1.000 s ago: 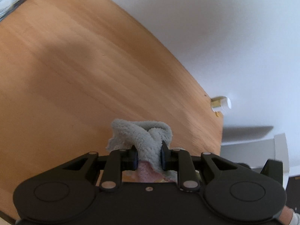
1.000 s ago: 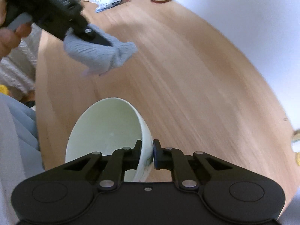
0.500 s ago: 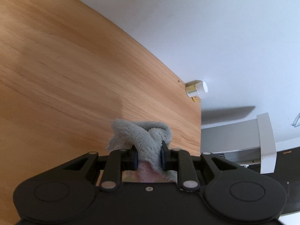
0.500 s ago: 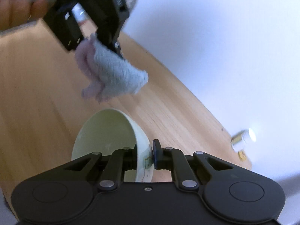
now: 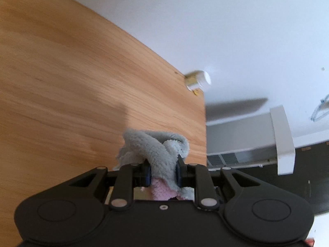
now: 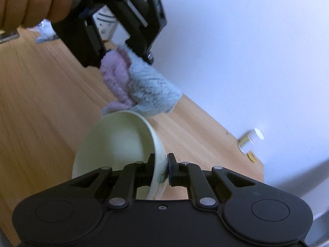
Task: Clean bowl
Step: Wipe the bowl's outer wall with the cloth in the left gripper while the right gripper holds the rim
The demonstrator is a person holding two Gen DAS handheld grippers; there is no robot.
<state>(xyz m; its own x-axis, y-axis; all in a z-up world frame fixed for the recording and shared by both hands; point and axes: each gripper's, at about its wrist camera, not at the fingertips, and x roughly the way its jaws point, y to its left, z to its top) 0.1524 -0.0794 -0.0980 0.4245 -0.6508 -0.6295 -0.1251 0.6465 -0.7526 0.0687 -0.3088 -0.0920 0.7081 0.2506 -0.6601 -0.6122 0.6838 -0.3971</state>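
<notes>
Left wrist cam first: my left gripper (image 5: 162, 171) is clamped on a bunched-up microfiber cloth (image 5: 154, 148), grey and fluffy on top with a pink side poking out underneath between the pads. The cloth sticks out past the fingertips in a loose wad. Below it is the wooden table (image 5: 72, 82), and the table's far corner has a small bottle with a white cap (image 5: 198, 80) lying on its side right at the edge by the white wall (image 5: 226, 30). Off the table to the right there's a white radiator-looking unit (image 5: 257, 140) low against the wall. The bowl doesn't show in this view at all.

Right wrist cam: my right gripper (image 6: 161, 168) is pinched on the rim of the pale cream bowl (image 6: 119, 140), one finger inside, one outside against the wall. The bowl is tipped on its side, opening facing left, held up off the table (image 6: 41, 103). The left gripper (image 6: 125, 53) comes in from the top with a hand (image 6: 26, 2) wrapped around its handle, and the cloth (image 6: 144, 88) hangs from it just above the bowl's upper rim. Can't tell whether it touches or just hovers, it's really close. Same little bottle (image 6: 249, 141) sits at the far table corner, and there's some white packaging with blue print (image 6: 104, 24) blurred behind the left gripper.
</notes>
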